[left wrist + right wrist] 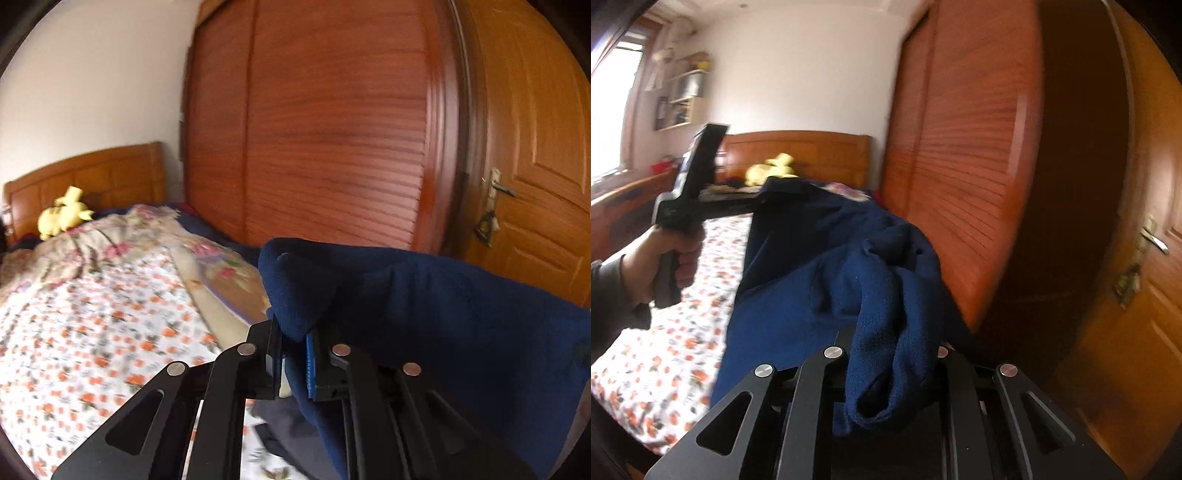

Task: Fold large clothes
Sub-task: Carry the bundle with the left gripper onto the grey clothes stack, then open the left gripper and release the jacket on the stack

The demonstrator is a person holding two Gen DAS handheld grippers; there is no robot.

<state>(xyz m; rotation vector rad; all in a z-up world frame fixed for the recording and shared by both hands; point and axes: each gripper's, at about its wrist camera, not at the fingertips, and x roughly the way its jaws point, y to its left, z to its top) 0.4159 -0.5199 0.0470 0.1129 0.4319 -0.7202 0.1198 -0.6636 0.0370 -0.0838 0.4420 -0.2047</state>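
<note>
The left gripper (293, 354) pinches a fold of the dark blue knit garment (424, 314) at lower centre, fingers narrow around the cloth. The right gripper (886, 354) clamps another bunch of it. The garment hangs stretched between them above the orange-flowered white bedsheet (92, 350), lower left.

- One dark navy knitted garment (827, 280), stretched between the two claws.
- Two black two-finger grippers: left (293, 354), right (886, 354).
- One yellow plush toy (64, 216), far beyond the left claw.
- One brown wooden door (532, 166), right of it.
</note>
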